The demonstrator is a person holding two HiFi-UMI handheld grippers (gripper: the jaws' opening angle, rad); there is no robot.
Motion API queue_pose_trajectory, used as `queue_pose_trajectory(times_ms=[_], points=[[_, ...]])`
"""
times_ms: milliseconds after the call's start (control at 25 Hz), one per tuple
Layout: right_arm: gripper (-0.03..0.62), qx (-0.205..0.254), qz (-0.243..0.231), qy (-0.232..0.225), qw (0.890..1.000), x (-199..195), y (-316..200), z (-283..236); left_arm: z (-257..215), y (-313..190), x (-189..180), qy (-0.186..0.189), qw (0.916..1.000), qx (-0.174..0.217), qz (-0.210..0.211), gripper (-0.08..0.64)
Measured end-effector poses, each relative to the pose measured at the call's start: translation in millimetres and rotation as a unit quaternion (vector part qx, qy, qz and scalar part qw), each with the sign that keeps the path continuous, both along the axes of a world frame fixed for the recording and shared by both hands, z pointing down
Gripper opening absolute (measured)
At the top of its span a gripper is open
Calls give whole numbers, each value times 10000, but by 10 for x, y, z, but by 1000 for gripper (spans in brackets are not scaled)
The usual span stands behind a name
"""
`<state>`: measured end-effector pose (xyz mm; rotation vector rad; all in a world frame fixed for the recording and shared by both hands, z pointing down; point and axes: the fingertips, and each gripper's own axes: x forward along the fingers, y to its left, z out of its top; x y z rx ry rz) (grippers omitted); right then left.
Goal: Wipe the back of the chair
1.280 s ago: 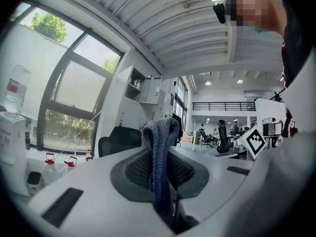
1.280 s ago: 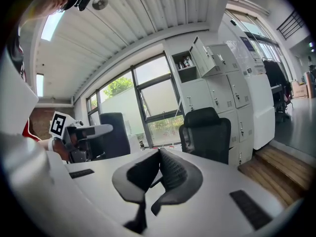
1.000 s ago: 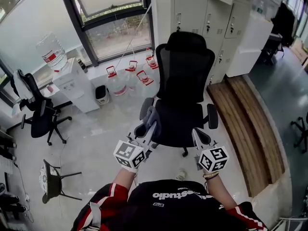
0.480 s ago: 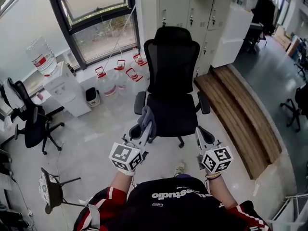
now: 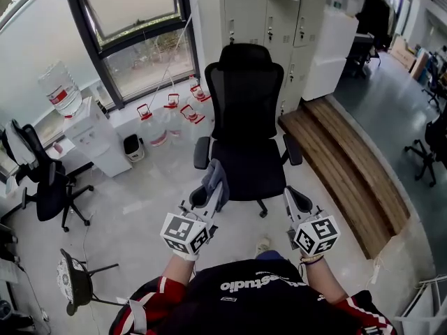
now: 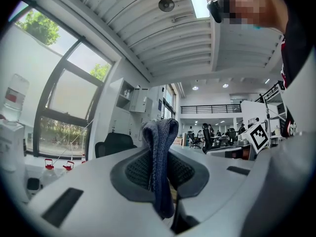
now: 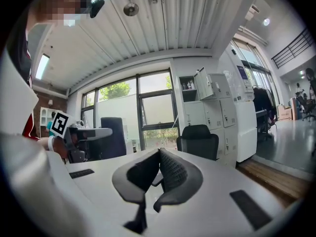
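Observation:
A black mesh office chair [image 5: 244,110] stands on the floor ahead of me, its seat toward me and its backrest [image 5: 243,89] upright. My left gripper [image 5: 212,188] is shut on a folded grey-blue cloth [image 5: 215,175], just short of the seat's front left corner. In the left gripper view the cloth [image 6: 160,157] stands up between the jaws, with the chair [image 6: 114,144] beyond it. My right gripper [image 5: 288,194] is shut with nothing in it, short of the seat's front right. In the right gripper view its pads [image 7: 170,169] meet, and the chair [image 7: 198,139] is ahead.
Water jugs [image 5: 167,121] stand under the window, left of the chair, with a white water dispenser [image 5: 91,128] and a small bin [image 5: 131,145]. Lockers [image 5: 279,19] rise behind the chair. A wooden platform [image 5: 342,159] runs on the right. Another black chair [image 5: 42,180] and a stool [image 5: 77,274] are at left.
The chair now sits farther from my grippers, which no longer overlap the seat. Both grippers keep their pose, and the cloth stays in the left one.

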<state>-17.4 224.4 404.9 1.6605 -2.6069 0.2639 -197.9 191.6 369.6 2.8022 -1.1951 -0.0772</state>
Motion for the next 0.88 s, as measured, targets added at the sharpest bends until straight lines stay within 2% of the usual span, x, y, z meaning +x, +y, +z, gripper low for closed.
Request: queue_pose_trajectory(times_ms=[400,880], points=[[14,139,-204,94,9997,-144,-12,-81,-26,39,11,-15,10000,-18,-10,57],[14,84,-122,116,9998,-146,-7,-60,19,97,101,28,9998,-96,199,57]])
